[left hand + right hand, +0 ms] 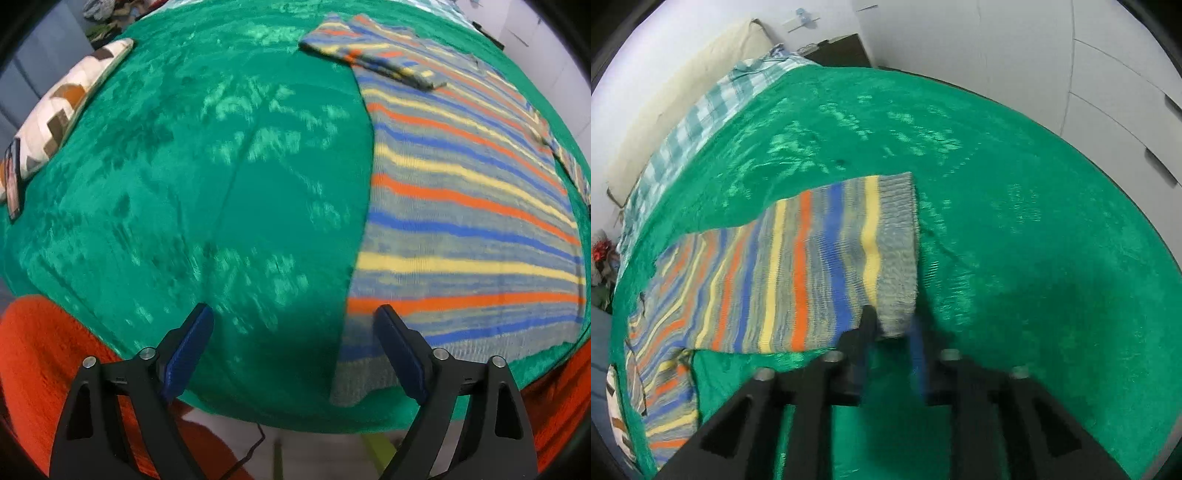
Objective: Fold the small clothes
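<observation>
A striped knit sweater [461, 206] in grey, blue, orange and yellow lies flat on the green blanket [184, 184], filling the right side of the left wrist view. One sleeve [369, 55] is folded across its top. My left gripper [295, 354] is open and empty, low over the blanket at the sweater's left hem corner. In the right wrist view the sweater [783, 273] stretches to the left. My right gripper [892, 332] is nearly shut on the sweater's ribbed grey hem corner [897, 258].
A patterned pillow [62, 110] with a phone on it lies at the blanket's left edge. A checked sheet [701, 110] and a cream headboard [676, 92] are at the far end. White drawers [1126, 92] stand to the right. An orange cloth [44, 350] hangs below the near edge.
</observation>
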A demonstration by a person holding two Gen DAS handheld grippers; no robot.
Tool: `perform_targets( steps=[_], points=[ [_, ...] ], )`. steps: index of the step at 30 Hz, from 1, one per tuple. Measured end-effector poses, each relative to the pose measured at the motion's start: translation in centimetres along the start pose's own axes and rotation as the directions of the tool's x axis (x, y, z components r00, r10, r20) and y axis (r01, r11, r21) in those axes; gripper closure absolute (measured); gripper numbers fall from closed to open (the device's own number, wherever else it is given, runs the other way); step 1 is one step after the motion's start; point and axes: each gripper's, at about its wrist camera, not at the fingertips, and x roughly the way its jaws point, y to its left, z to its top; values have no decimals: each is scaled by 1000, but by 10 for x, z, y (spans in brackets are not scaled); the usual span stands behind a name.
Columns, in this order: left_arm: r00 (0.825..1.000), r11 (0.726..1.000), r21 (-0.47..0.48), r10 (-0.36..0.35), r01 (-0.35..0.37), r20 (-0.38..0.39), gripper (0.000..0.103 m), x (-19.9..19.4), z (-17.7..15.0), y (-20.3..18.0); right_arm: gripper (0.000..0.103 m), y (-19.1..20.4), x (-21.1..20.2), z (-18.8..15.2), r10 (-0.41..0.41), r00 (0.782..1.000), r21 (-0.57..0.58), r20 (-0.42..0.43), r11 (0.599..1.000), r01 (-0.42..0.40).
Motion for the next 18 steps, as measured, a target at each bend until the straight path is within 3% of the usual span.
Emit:
perform_targets(
  steps=[1,2,5,8,11,13,16,17,18],
  points=[
    [1000,1000,15,1,-1,22,15,-7,9,0,42,2,-4,-1,-9,1000,-13,6,1000,9],
    [998,999,37,3,-5,56,15,-16,17,0,35,4,-14,-6,-34,999,-36,31,999,35],
    [980,987,157,-1,-31,200,14,-49,54,-15,34,8,-48,-23,-77,990,-102,116,991,89],
    [952,951,306,-57,-40,301,9,-61,99,-50,33,15,-73,-47,-25,990,-137,141,990,44],
    [953,856,516,-135,-25,271,9,-35,135,-104,33,28,-95,-81,89,989,-158,121,985,-70],
    [965,804,590,-88,-77,246,10,1,151,-135,33,42,-103,-101,136,983,-177,121,978,-114],
    [983,792,604,-27,-91,183,19,48,170,-152,33,59,-113,-134,180,978,-216,101,964,-155],
    [984,810,577,1,-105,178,29,62,178,-151,33,65,-113,-141,189,977,-222,95,961,-164],
    [985,832,546,5,-99,170,56,69,184,-147,33,70,-115,-152,199,976,-233,86,957,-174]
  ],
)
